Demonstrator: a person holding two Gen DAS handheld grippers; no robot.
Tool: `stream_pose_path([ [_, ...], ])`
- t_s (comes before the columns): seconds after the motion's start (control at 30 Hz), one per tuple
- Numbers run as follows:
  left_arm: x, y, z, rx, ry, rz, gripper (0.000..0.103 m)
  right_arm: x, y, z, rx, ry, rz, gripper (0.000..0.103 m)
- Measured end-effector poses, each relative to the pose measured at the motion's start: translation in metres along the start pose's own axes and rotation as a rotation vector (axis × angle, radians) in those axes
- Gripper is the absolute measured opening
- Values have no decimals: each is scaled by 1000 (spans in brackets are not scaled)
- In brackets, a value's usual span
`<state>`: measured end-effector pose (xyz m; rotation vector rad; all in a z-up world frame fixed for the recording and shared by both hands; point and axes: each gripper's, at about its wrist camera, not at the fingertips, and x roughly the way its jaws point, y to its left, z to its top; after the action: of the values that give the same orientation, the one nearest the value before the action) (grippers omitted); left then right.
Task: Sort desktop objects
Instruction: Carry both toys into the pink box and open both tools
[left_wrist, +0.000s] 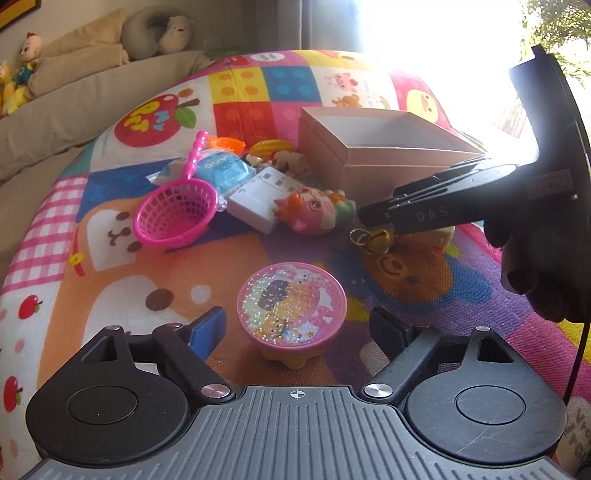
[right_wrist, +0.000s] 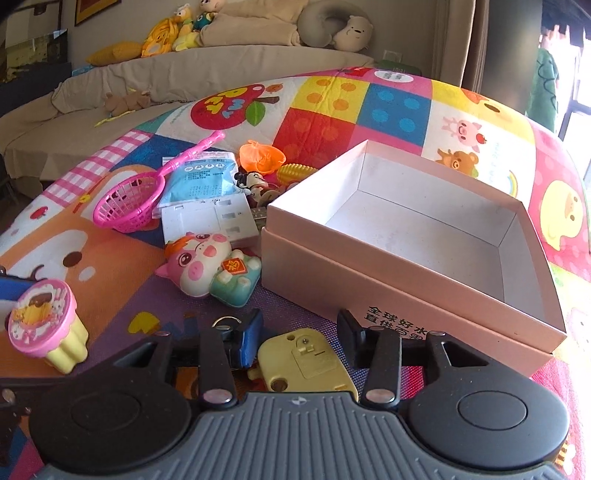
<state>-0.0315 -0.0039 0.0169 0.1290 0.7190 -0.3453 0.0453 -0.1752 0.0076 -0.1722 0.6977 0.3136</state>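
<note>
My left gripper (left_wrist: 297, 328) stands spread wide around the pink glitter-lidded cup toy (left_wrist: 291, 306), not touching it, on the play mat (left_wrist: 110, 236). My right gripper (right_wrist: 299, 334) is parted over a yellow toy (right_wrist: 303, 363), beside the open pink box (right_wrist: 369, 273).

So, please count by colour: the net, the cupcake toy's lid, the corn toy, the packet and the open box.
Pink: 3 (net, cupcake lid, open box)
Yellow: 1 (corn toy)
Blue: 1 (packet)
Total: 5
</note>
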Motion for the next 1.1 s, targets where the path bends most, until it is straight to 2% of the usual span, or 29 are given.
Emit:
stream_pose_path([
  [0.07,-1,-2,-1,6,-4,2,92,-4,0,5,43,-9,69,57],
  [0.13,-3,-3,-2,12,-9,8,93,-3,7,13,85,4,150,76],
  [0.2,-6,-2,-3,13,-15,15,95,5,17,20,115,27,190,83],
  [0.33,-9,2,-4,-3,-17,30,95,26,30,31,147,51,165,83],
  [0.37,-9,3,-4,-9,-17,35,95,29,30,33,158,56,166,81],
  [0.4,-8,4,-4,-16,-16,43,95,30,29,34,159,63,163,67],
  [0.43,-6,5,-4,-26,-14,54,94,30,29,34,148,72,162,66],
  [0.6,4,3,0,-51,-3,71,76,-4,18,19,91,64,174,65],
  [0.63,5,2,1,-47,-4,75,71,-15,15,13,78,59,176,65],
  [0.67,6,-1,2,-36,-6,78,62,-27,12,7,62,54,174,65],
  [0.77,0,-9,6,-5,-28,73,60,-62,3,-16,25,47,136,65],
  [0.87,-16,-21,27,57,-107,41,60,-97,-5,-29,-14,15,56,64],
  [0.97,-27,-39,65,133,-223,21,60,-137,-18,-20,-42,-93,-23,64],
  [1.1,-11,-56,127,144,-330,-21,60,-164,-41,15,-64,-275,-193,65],
])
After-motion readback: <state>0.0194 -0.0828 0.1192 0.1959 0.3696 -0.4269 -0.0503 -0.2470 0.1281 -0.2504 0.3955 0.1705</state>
